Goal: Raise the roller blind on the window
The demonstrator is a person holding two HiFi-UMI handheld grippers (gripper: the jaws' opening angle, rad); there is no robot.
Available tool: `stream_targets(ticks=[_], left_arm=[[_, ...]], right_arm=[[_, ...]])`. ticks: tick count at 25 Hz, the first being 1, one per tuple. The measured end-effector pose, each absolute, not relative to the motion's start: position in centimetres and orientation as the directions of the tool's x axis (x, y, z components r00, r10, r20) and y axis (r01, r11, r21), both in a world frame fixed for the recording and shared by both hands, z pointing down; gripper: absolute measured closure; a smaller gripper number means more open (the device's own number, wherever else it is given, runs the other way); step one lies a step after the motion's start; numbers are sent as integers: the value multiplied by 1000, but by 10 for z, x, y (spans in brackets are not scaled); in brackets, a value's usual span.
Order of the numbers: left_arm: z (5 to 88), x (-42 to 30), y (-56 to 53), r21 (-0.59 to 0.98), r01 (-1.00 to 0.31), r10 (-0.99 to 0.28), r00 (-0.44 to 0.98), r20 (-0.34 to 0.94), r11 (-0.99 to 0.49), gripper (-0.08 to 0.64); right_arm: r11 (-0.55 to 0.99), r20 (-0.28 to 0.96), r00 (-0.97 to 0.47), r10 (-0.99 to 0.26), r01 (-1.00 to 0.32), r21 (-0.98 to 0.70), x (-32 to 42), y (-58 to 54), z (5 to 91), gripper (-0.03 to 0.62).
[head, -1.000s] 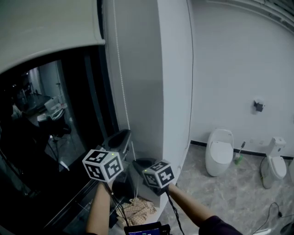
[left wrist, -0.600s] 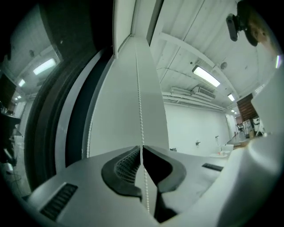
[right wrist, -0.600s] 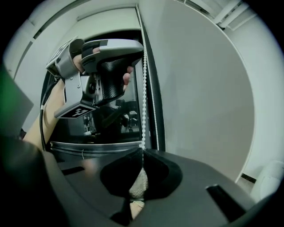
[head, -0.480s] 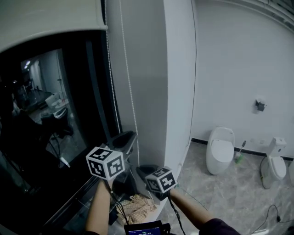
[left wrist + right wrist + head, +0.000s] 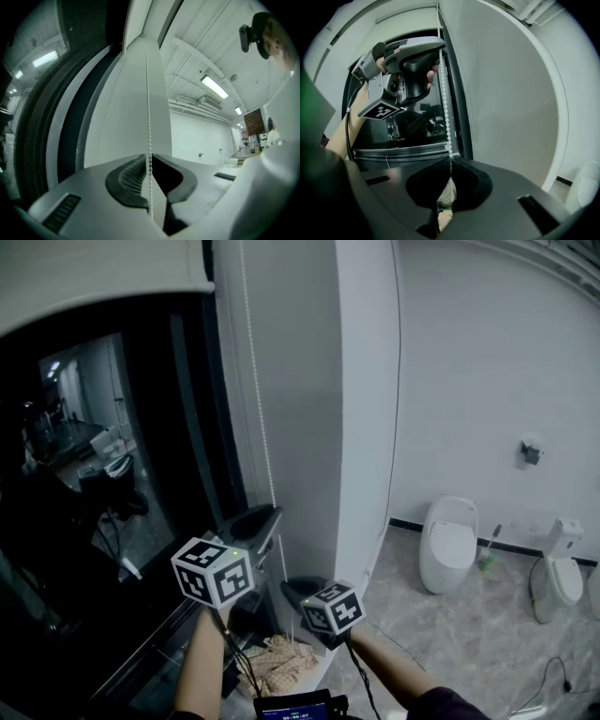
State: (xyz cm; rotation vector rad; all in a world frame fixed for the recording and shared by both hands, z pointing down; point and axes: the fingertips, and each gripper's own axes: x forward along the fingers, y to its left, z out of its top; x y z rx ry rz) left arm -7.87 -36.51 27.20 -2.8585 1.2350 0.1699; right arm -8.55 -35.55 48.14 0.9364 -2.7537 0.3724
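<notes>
The roller blind (image 5: 94, 277), at 10 o'clock in the head view, has its hem higher than a second ago, baring more of the dark window (image 5: 103, 474). Its bead chain (image 5: 258, 418) drops toward 6 o'clock into the left tongs (image 5: 265, 519), which are pinched shut on it. The right tongs (image 5: 296, 589), just below at 5 o'clock, likewise clamp the bead chain.

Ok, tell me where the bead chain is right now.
In the head view the bead chain hangs just right of the dark window, pinched by the left gripper above and the right gripper below.
</notes>
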Motion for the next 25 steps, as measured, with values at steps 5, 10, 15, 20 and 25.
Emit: stream_targets(ticks=[5,10,15,20,25], left_arm=[[290,-82,-366,2,-756,-754,653,-79,-655,549],[316,-95,-368,12,-782,-781,622,-55,-623,549],[334,-111,-375,21,-803,-803,595,-8,-595,550],[386,-109,-382,53,-805,-801,593,84,-591,549],[422,-99,-382,49,-801,-788,597,150,-597,551]], right_arm=[[760,318,-762,-564,-630,-159,-88,-355,499,581],[779,455,-703,-547,-626,-31,-77,-351,524,580],[781,215,-784,-583,-613,-117,-70,-368,418,580],[815,11,-815,-579,-579,-32,-86,-373,291,578],[813,-44,-815,-577,-579,58,-108,-376,228,578]])
